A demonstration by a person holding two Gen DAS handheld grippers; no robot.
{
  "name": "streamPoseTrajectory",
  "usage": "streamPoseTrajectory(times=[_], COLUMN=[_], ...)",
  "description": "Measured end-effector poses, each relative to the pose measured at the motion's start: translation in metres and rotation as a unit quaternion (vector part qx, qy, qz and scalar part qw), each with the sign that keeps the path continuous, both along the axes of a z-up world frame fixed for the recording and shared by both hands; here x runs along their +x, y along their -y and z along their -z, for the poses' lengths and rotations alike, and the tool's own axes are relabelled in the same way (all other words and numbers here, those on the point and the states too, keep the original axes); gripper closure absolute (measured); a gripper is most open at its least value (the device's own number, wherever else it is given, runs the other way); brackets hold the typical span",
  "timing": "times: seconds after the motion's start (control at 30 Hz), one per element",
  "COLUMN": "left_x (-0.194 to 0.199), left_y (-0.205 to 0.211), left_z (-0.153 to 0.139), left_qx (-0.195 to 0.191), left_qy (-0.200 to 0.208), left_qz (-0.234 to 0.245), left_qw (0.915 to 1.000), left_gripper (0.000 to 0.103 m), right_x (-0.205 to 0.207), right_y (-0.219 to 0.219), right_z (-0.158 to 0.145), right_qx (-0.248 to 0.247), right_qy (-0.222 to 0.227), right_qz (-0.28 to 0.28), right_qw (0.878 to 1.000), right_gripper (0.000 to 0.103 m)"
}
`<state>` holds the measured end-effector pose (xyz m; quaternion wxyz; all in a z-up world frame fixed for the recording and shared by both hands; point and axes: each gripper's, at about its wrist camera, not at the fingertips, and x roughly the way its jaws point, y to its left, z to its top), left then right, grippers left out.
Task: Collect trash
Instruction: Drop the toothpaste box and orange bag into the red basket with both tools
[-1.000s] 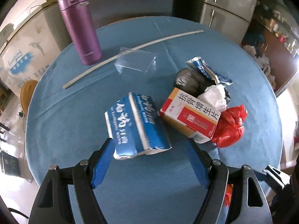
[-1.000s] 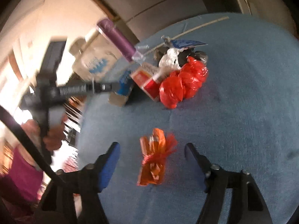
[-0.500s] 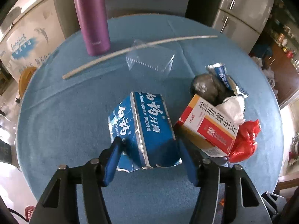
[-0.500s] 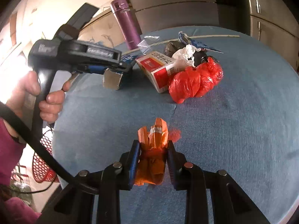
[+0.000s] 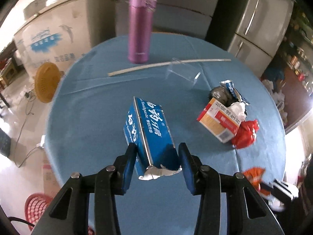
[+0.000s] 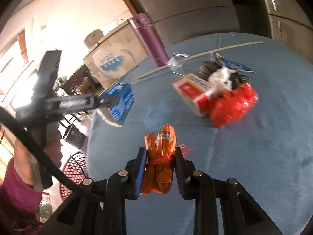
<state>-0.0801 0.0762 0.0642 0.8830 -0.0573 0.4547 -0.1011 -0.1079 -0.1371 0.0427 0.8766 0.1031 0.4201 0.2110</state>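
The left gripper (image 5: 157,162) has the blue toothpaste box (image 5: 149,135) between its blue pads, and its jaws are closing on the torn, silvery near end of the box. In the right wrist view the box hangs from that gripper over the desk's edge, clear of the blue cloth, so it is pinched and lifted. Ahead of the left gripper, beyond the box, a purple flask (image 5: 139,25) stands upright on the round desk (image 5: 88,121), with a long pale stick (image 5: 168,65) lying across in front of it and a clear plastic wrapper (image 5: 183,72) on the stick. Ahead and to the right of the left gripper lies a heap of trash: a red-and-white carton (image 5: 220,122), a red plastic bag (image 5: 245,135), a dark crumpled lump (image 5: 220,95) and a blue-and-silver wrapper (image 5: 233,92).

The right gripper (image 6: 160,168) is pressed onto an orange wrapper (image 6: 161,156), which stands up between its pads and fans out above them. The same heap sits ahead and to its right. To its left a hand (image 6: 29,164) in a magenta sleeve (image 6: 13,199) grips the other tool's handle, and a red wire basket (image 6: 75,168) sits on the floor below the desk's edge.
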Motion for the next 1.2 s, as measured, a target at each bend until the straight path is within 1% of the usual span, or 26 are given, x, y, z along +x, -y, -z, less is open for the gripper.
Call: streamPoseTrajectory(times=[0.13, 0.27, 0.4, 0.5, 0.6, 0.7, 0.77, 0.87, 0.93, 1.0, 1.07, 1.1, 1.13, 1.2], left_x=[-0.035, -0.078, -0.122, -0.144, -0.169, -0.187, -0.193, -0.198, -0.199, -0.201, -0.200, -0.199, -0.201, -0.203], left_y=[-0.030, -0.074, -0.123, -0.153, -0.189, -0.215, -0.224, -0.234, -0.238, -0.239, -0.242, -0.245, -0.247, -0.247], left_z=[-0.016, -0.029, -0.029, -0.015, 0.011, 0.034, 0.047, 0.062, 0.071, 0.076, 0.079, 0.079, 0.079, 0.078], left_qx=[0.003, 0.014, 0.040, 0.050, 0.042, 0.029, 0.024, 0.008, -0.006, -0.018, -0.028, -0.031, -0.033, -0.031], left_qy=[0.020, 0.031, 0.029, 0.007, -0.031, -0.061, -0.073, -0.087, -0.091, -0.091, -0.090, -0.089, -0.088, -0.086], left_qz=[-0.026, -0.070, -0.126, -0.164, -0.203, -0.224, -0.229, -0.232, -0.229, -0.228, -0.227, -0.227, -0.228, -0.230], left_qw=[0.9995, 0.9969, 0.9908, 0.9851, 0.9778, 0.9722, 0.9704, 0.9686, 0.9693, 0.9692, 0.9693, 0.9693, 0.9692, 0.9688], left_gripper=[0.057, 0.057, 0.057, 0.057, 0.057, 0.057, 0.057, 0.056, 0.051, 0.048, 0.048, 0.047, 0.045, 0.045], right_x=[0.004, 0.009, 0.014, 0.011, 0.005, 0.002, -0.003, -0.005, 0.000, 0.006, 0.010, 0.011, 0.010, 0.012], right_y=[-0.028, -0.067, -0.122, -0.172, -0.220, -0.260, -0.285, -0.313, -0.326, -0.334, -0.341, -0.341, -0.337, -0.336], right_z=[-0.008, -0.013, -0.016, -0.013, -0.004, 0.010, 0.022, 0.037, 0.047, 0.056, 0.062, 0.064, 0.065, 0.064], right_qx=[0.008, 0.019, 0.034, 0.034, 0.034, 0.036, 0.037, 0.030, 0.032, 0.034, 0.037, 0.038, 0.040, 0.051], right_qy=[0.003, 0.001, -0.013, -0.025, -0.044, -0.076, -0.100, -0.121, -0.141, -0.160, -0.176, -0.179, -0.180, -0.172], right_qz=[-0.036, -0.088, -0.157, -0.209, -0.253, -0.279, -0.293, -0.303, -0.304, -0.299, -0.295, -0.292, -0.288, -0.278], right_qw=[0.999, 0.996, 0.987, 0.977, 0.966, 0.956, 0.950, 0.945, 0.942, 0.940, 0.938, 0.939, 0.940, 0.944], right_gripper=[0.073, 0.073, 0.073, 0.073, 0.073, 0.073, 0.073, 0.073, 0.070, 0.070, 0.069, 0.065, 0.056, 0.043])
